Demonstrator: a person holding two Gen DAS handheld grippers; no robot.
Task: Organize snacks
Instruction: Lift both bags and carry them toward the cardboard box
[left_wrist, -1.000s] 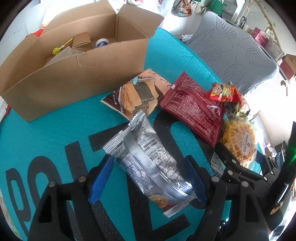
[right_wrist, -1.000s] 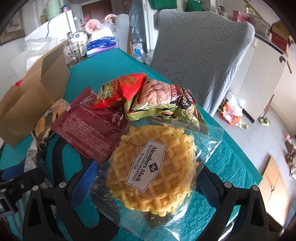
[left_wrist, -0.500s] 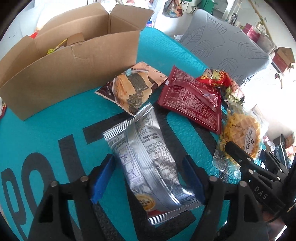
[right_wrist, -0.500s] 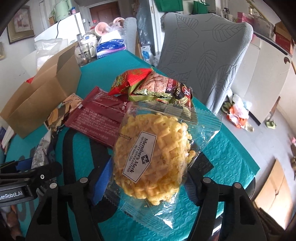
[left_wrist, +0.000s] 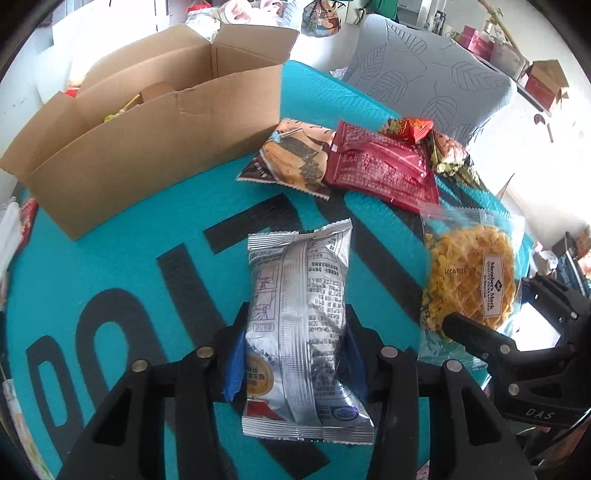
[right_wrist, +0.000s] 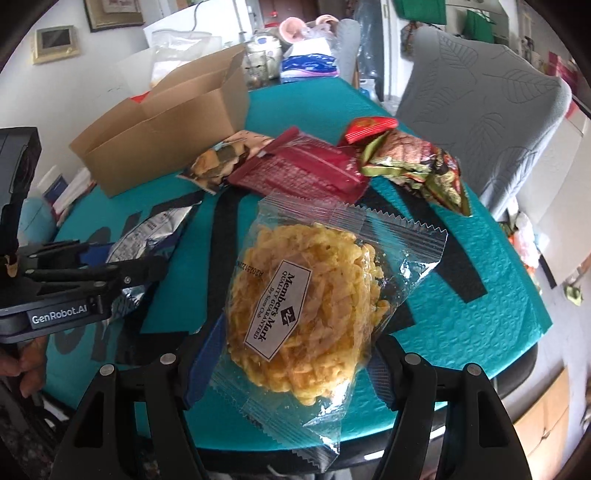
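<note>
My left gripper (left_wrist: 295, 354), jaws just closing, clamped on silver foil snack packet (left_wrist: 299, 325); right gripper (right_wrist: 291, 363) clamped on clear-wrapped yellow waffle crisp (right_wrist: 303, 314); open brown cardboard box (left_wrist: 147, 147) at teal mat's (left_wrist: 166, 221) far edge.

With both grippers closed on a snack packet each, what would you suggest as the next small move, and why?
Probably lift both packets and carry them toward the open cardboard box. The left gripper, whose jaws have just been closing, pinches the silver packet; the right gripper clamps the clear waffle packet, already raised off the teal table. The box stands behind them with room showing inside.
</note>
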